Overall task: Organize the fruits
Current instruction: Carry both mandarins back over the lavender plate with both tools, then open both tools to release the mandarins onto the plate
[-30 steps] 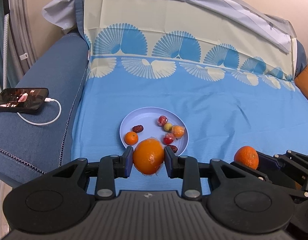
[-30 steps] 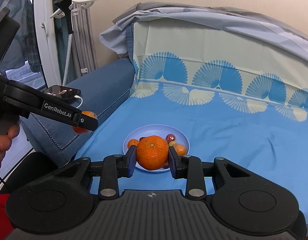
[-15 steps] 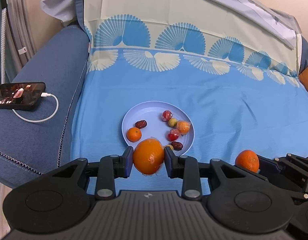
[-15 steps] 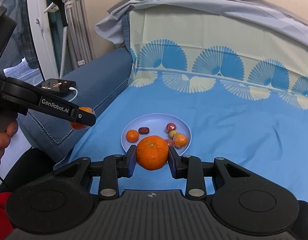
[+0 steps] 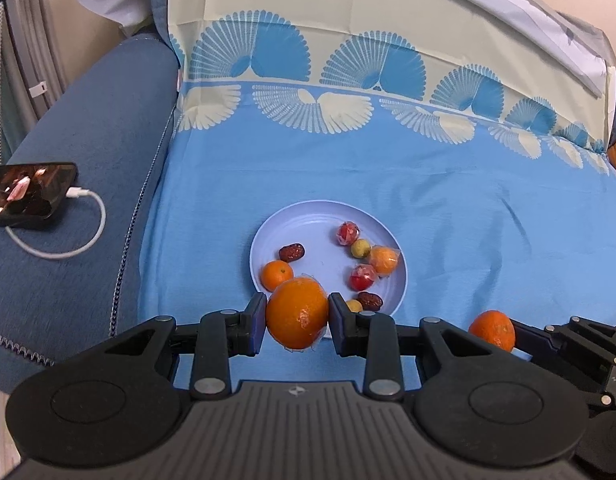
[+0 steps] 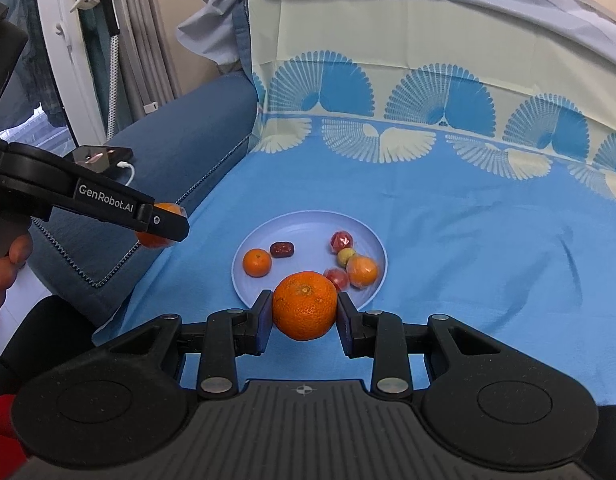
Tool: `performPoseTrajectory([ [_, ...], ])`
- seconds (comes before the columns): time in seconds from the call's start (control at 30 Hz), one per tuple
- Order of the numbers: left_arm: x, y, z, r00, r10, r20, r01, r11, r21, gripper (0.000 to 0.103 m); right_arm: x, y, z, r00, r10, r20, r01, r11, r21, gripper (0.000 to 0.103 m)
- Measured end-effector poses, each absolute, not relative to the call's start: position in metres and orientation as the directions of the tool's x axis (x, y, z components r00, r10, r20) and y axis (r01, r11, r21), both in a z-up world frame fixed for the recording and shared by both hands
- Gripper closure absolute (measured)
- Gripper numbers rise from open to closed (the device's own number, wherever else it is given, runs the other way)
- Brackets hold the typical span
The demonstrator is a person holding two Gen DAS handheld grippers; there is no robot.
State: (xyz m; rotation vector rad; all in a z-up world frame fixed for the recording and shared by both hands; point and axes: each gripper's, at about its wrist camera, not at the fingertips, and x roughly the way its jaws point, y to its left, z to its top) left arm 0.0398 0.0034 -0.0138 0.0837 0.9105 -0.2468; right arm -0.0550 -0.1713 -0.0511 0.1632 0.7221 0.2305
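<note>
Covering the sofa [image 5: 80, 168], a smooth blue fan-print sheet [image 5: 387, 176] bears a round lilac plate [image 5: 315, 220]. Left hand-held gripper [image 5: 296, 322] pinches a wrapped orange [image 5: 296, 312]; right hand-held gripper [image 6: 304, 312] pinches a dimpled tangerine [image 6: 304, 305].

Two oranges [image 5: 296, 314] [image 6: 305, 305] held above plate [image 5: 308, 216].

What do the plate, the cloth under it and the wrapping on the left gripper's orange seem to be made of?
Plate: probably plastic or melamine; pale lilac, smooth with a soft sheen.
Cloth: woven fabric, matte; it creases and folds.
Wrapping on the orange: thin clear film, likely plastic; glossy crinkled edges stick out beside the fingers.
</note>
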Motion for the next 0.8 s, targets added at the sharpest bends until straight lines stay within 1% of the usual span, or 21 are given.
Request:
performPoseTrajectory([
  [0.13, 0.060, 0.001, -0.023, 0.551, -0.189, -0.813, 0.265, 0.963, -0.043, 0.067, -0.034, -0.166, -0.059, 0.712, 0.276, -0.646, -0.166, 0.960, 0.227, 0.068],
  [0.37, 0.100, -0.007, -0.050, 0.512, -0.172, -0.842, 0.266, 0.963, -0.035, 0.067, 0.011, -0.160, -0.079, 0.681, 0.268, -0.681, -0.184, 0.963, 0.195, 0.068],
  [0.57, 0.138, -0.017, -0.073, 0.484, -0.156, -0.861, 0.284, 0.959, -0.014, 0.067, 0.047, -0.160, -0.102, 0.648, 0.264, -0.714, -0.179, 0.964, 0.194, 0.068],
  [0.8, 0.173, -0.028, -0.095, 0.462, -0.138, -0.876, 0.294, 0.956, 0.004, 0.067, 0.078, -0.153, -0.125, 0.629, 0.271, -0.729, -0.195, 0.962, 0.189, 0.068],
])
